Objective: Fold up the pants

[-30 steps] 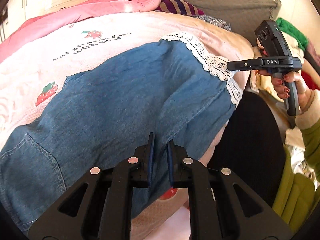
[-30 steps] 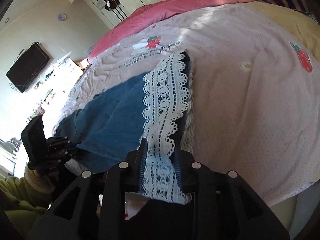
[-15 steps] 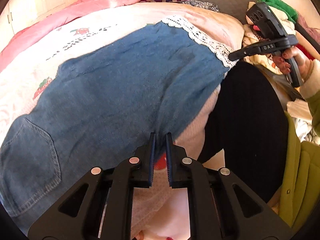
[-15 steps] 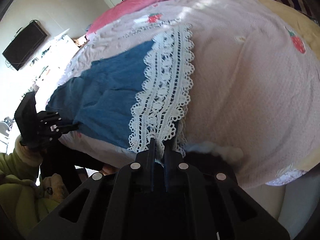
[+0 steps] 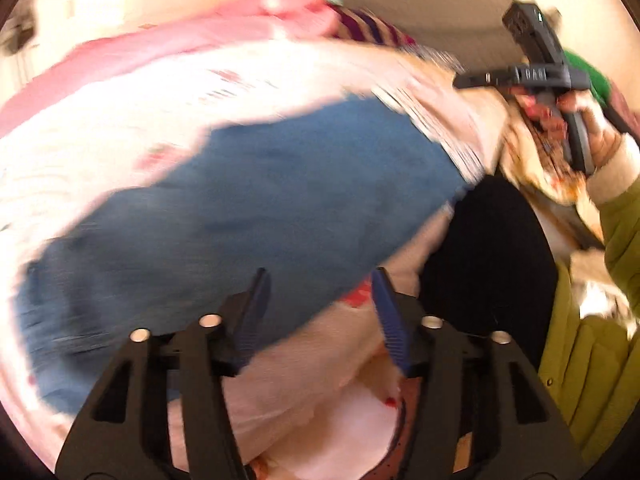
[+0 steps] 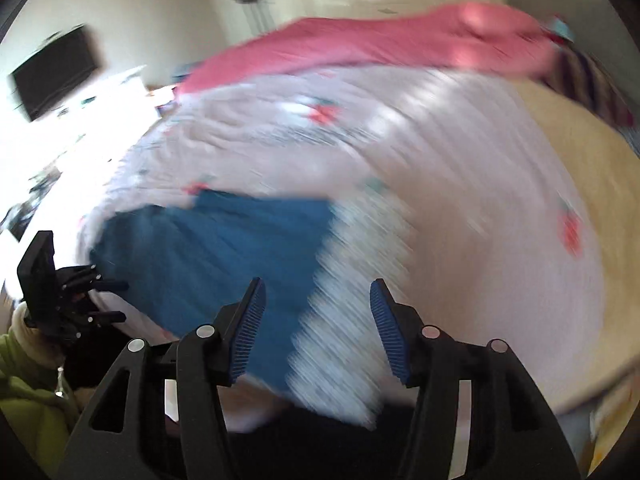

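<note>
Blue denim pants with a white lace hem lie spread on the bed, blurred by motion in both views. My left gripper hovers over the near edge of the denim; its jaws are opening and nothing is between them. My right gripper hangs above the lace hem, jaws also opening, with the lace lying below and no cloth pinched. From the left wrist view the right gripper shows at the upper right, held by a hand. The left gripper appears at the left edge of the right wrist view.
A pale strawberry-print bedcover covers the bed, with a pink quilt at the far side. A striped cushion lies by the headboard. A black-clad leg and green sleeve stand at the bed's edge. A television hangs on the wall.
Both grippers let go of the pants and stand with jaws apart. Both have pulled back and risen from the cloth, and the lace hem now lies on the bed.
</note>
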Available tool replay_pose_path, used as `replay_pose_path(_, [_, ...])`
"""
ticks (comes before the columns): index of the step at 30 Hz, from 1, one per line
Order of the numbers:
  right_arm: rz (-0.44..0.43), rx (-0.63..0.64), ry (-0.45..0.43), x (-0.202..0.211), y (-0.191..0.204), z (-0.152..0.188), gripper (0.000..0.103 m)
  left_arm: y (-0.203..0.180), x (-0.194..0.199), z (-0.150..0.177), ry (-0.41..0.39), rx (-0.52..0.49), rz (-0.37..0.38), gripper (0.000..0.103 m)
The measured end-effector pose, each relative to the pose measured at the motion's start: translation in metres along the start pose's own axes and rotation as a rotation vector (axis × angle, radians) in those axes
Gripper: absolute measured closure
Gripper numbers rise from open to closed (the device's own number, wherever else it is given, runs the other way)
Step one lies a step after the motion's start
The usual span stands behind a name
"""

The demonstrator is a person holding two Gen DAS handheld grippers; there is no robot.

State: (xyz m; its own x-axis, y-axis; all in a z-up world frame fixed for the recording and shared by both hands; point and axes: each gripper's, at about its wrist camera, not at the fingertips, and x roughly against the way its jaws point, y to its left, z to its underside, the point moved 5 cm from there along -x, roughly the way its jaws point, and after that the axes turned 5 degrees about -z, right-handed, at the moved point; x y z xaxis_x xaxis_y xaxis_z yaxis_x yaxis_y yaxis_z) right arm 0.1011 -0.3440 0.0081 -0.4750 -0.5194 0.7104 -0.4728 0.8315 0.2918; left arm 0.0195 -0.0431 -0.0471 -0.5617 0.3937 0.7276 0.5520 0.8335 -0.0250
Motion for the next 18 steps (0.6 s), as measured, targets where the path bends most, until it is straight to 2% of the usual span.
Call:
replay_pose_path(1, [-0.034, 0.038, 0.019, -0.018, 0.015, -0.012, 0.049, 0.013, 0.009, -0.002, -0.022, 0.028, -0.040, 0.045])
replay_pose_path(2, [-0.065, 0.076, 0.037, -0.035, 0.029, -0.024, 0.049, 0.034, 0.021, -0.004, -0.047, 0.070, -0.094, 0.035])
replay_pose_path(5, [-0.154, 0.149, 0.112, -0.095, 0.072, -0.054, 0.048, 0.080, 0.039, -0.004, -0.069, 0.165, -0.205, 0.030])
replay_pose_path(6, [-0.180, 0.165, 0.143, -0.120, 0.084, -0.065, 0.048, 0.100, 0.044, -0.003, -0.072, 0.204, -0.239, 0.026])
replay_pose_path(7, [-0.185, 0.171, 0.160, -0.133, 0.089, -0.072, 0.048, 0.114, 0.046, -0.001, -0.075, 0.232, -0.253, 0.023])
replay_pose_path(9, [-0.182, 0.173, 0.217, -0.169, 0.095, -0.084, 0.048, 0.138, 0.045, 0.003, -0.065, 0.296, -0.254, 0.021])
replay_pose_path(13, [-0.189, 0.140, 0.317, -0.211, 0.098, -0.090, 0.048, 0.179, 0.028, 0.017, 0.003, 0.414, -0.269, 0.021])
replay_pose_path(15, [-0.184, 0.129, 0.353, -0.223, 0.097, -0.089, 0.049, 0.187, 0.017, 0.023, 0.043, 0.471, -0.222, 0.021])
replay_pose_path(16, [-0.184, 0.123, 0.365, -0.225, 0.096, -0.088, 0.052, 0.188, 0.012, 0.026, 0.057, 0.491, -0.191, 0.022])
replay_pose_path(17, [-0.189, 0.114, 0.382, -0.230, 0.095, -0.087, 0.058, 0.187, 0.006, 0.029, 0.070, 0.500, -0.174, 0.028])
replay_pose_path(18, [-0.201, 0.101, 0.403, -0.234, 0.093, -0.084, 0.080, 0.187, 0.000, 0.033, 0.092, 0.507, -0.159, 0.044])
